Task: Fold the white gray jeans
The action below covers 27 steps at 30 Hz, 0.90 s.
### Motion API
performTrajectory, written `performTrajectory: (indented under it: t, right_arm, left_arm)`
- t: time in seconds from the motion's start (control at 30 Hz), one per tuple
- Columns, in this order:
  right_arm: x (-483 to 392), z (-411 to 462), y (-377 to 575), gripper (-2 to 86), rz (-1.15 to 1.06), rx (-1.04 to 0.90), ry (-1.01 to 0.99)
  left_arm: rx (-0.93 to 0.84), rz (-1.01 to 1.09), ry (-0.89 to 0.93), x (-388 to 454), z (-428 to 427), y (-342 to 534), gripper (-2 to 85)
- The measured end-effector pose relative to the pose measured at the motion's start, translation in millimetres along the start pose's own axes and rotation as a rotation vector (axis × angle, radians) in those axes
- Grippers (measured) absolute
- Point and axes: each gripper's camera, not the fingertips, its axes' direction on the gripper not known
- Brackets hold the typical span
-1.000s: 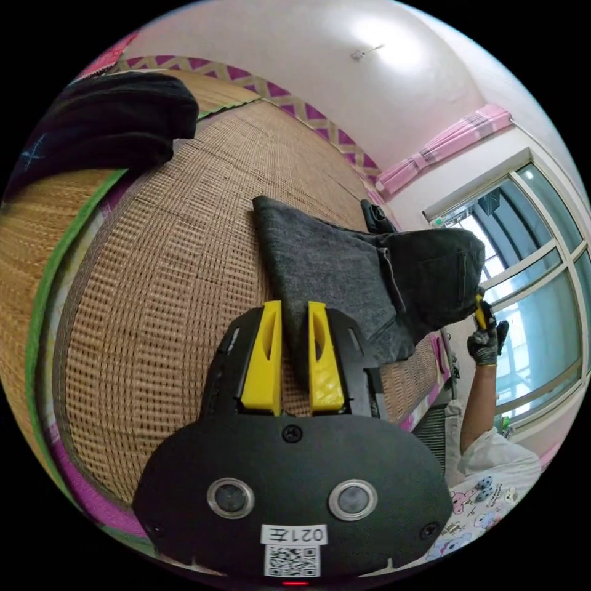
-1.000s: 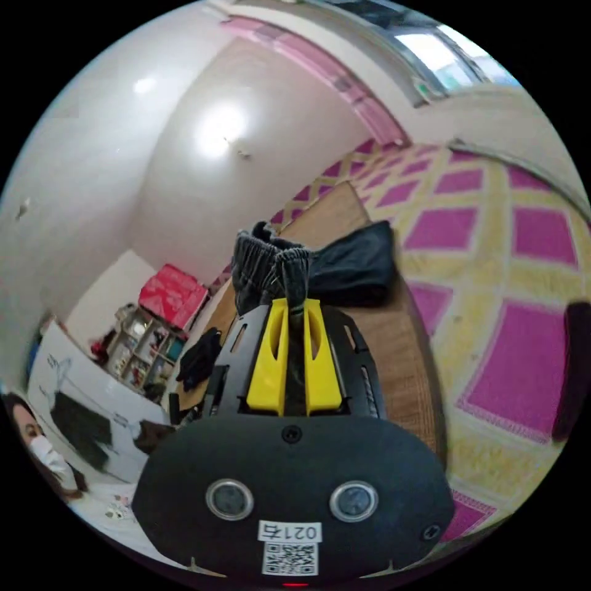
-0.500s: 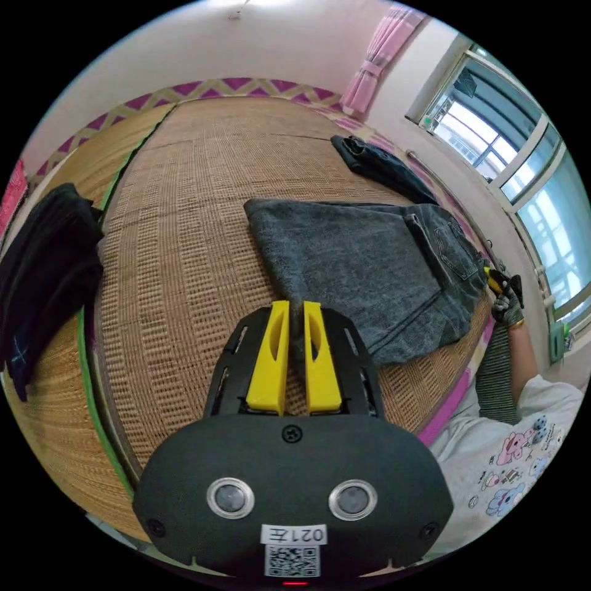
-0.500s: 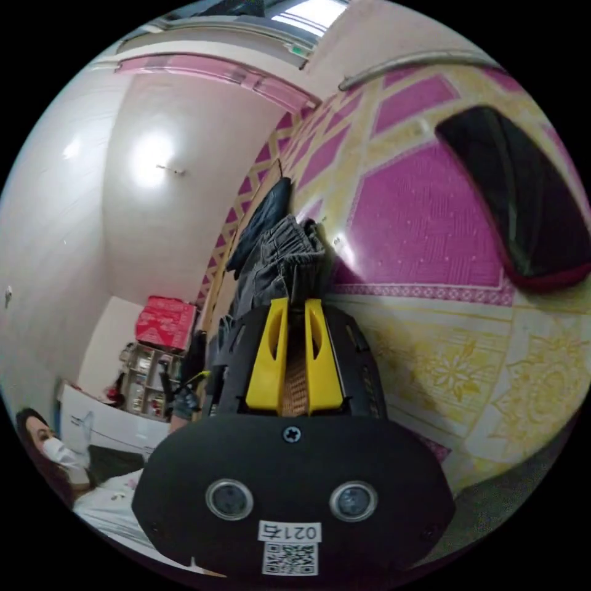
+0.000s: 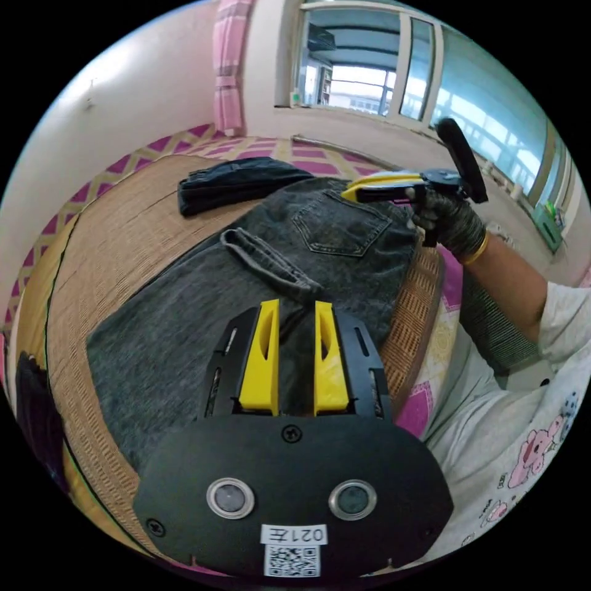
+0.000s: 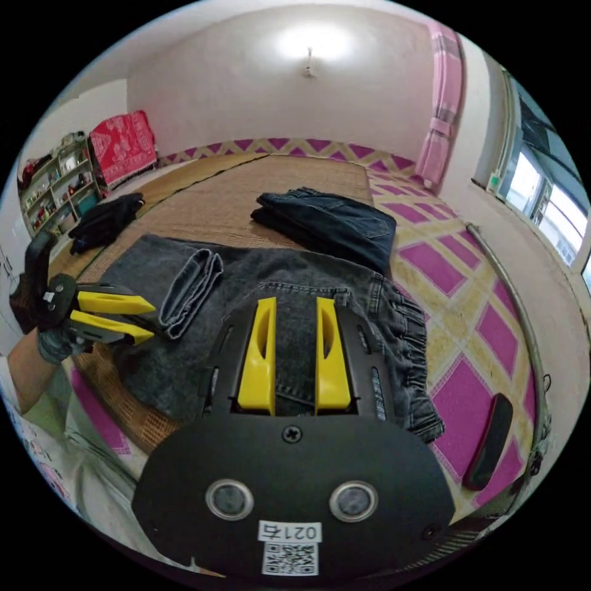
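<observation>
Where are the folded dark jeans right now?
In the right gripper view, the folded dark jeans lie on the woven mat, just beyond the spread gray jeans, toward the pink curtain.

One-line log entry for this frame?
phase: fold | gray jeans: flat on woven mat | left gripper: open | right gripper: open

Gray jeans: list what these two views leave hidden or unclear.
- Gray jeans: the near part sits behind the right gripper body in the right gripper view.
- Left gripper view: the left gripper body covers the jeans' near edge.
- Folded dark garment: its type is unclear.
</observation>
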Motion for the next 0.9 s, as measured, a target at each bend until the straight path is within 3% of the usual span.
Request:
performTrajectory:
  t: [0.1,0.27,0.37,0.5,0.63,0.73,0.9]
  right_arm:
    - [-8.9,21.8,-2.7,9.3,-0.006,-0.043,-0.018]
    - [-5.5,42.9,0.8,8.4,0.063,-0.106,-0.083]
    - [-10.6,42.9,-0.2,8.2,0.065,-0.112,-0.082]
    - [-14.0,41.3,-0.7,7.7,0.078,-0.112,-0.086]
    - [-16.5,39.1,-1.8,7.3,0.093,-0.112,-0.098]
    - [-18.8,37.1,-2.8,6.8,0.103,-0.111,-0.102]
    - [-24.5,35.1,-6.0,6.2,0.113,-0.119,-0.093]
  left_arm:
    - [-0.031,0.046,-0.016,10.3,11.2,-11.3,9.4]
    - [-0.046,0.131,-0.190,20.9,12.6,-15.8,4.8]
    - [-0.011,0.096,-0.159,5.0,-2.4,-13.6,2.3]
    - [0.258,-0.179,-0.009,-67.9,-88.7,23.2,0.9]
    - [0.425,-0.354,-0.140,-155.5,-208.9,106.4,0.5]
    - [0.442,-0.531,-0.276,-222.4,-274.9,183.5,0.8]
    - [0.384,-0.862,-0.462,-317.0,-302.8,306.1,1.7]
